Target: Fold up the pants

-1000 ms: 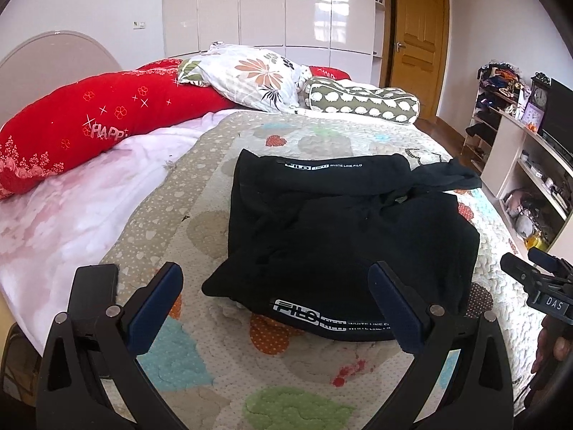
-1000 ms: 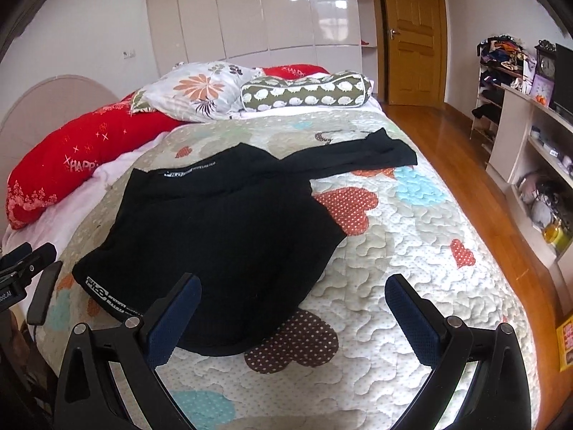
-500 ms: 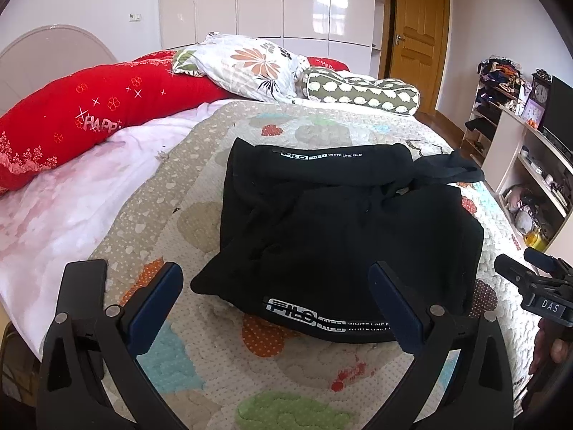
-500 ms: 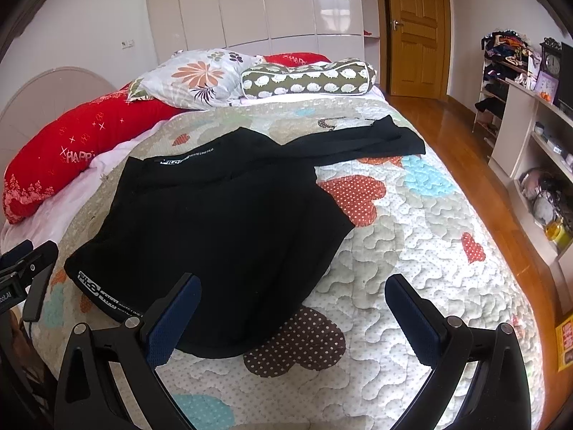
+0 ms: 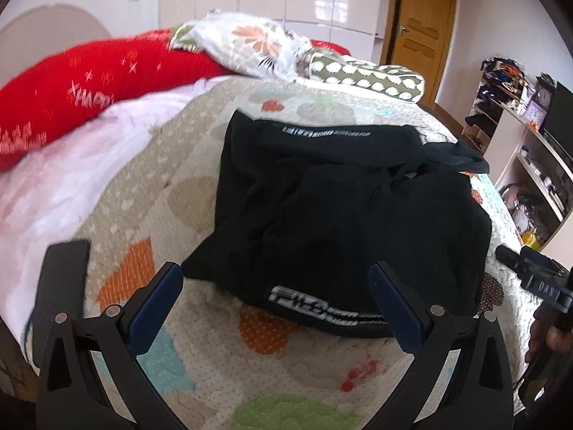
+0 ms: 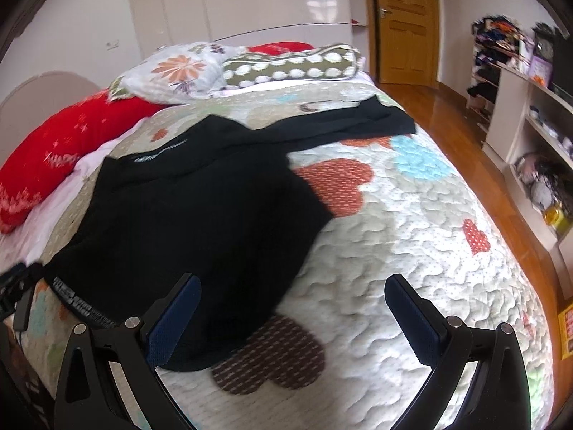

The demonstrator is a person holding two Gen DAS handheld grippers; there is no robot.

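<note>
Motion blur smears the white lettering on the pants [image 5: 333, 311], and the red pillow [image 5: 89, 82] runs off the left edge.

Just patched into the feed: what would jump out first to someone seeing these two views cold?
The black pants, partly folded, lie mid-bed on the heart-patterned quilt, one leg trailing toward the far right edge. A long red pillow runs along the left side by the headboard. The left claw and right claw hover open at the near edge, holding nothing.
</note>
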